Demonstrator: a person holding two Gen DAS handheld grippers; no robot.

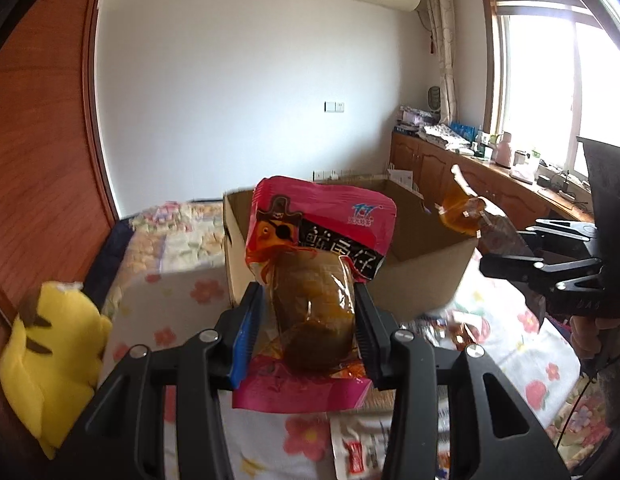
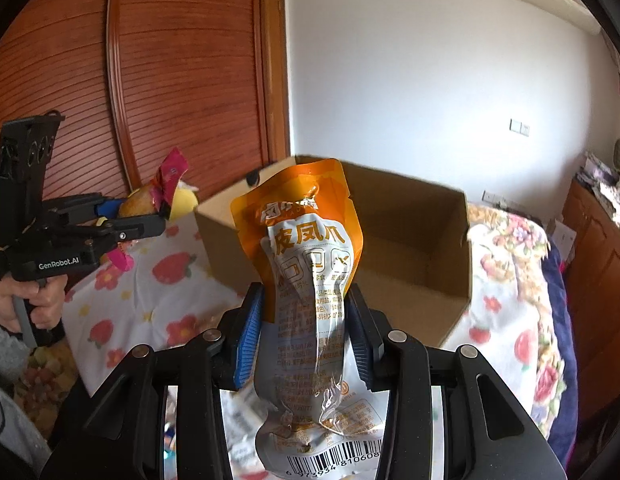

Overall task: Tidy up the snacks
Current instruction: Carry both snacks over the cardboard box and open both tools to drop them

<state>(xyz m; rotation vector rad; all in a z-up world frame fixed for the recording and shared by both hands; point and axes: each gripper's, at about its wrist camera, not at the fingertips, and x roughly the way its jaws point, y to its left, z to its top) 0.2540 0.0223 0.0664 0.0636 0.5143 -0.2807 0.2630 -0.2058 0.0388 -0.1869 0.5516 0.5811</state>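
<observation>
While both grippers are up in the air with a packet each, the step in hand seems to be carrying the snacks to the cardboard box (image 2: 414, 240) that stands open on the flowered bed cover (image 1: 177, 280). The left gripper (image 1: 310, 320) pinches the pink packet (image 1: 314, 248) around its thick brown middle, and the right gripper (image 2: 305, 328) pinches the orange packet (image 2: 305, 248) at its narrow waist, so both packets stand upright in front of the box. To do it well, I think each packet should go fully over the rim before the jaws let go, one hand after the other, because the two grippers are near each other. More packets (image 1: 362, 444) lie on the cover below, and a yellow plush toy (image 1: 49, 360) sits at the left side.
</observation>
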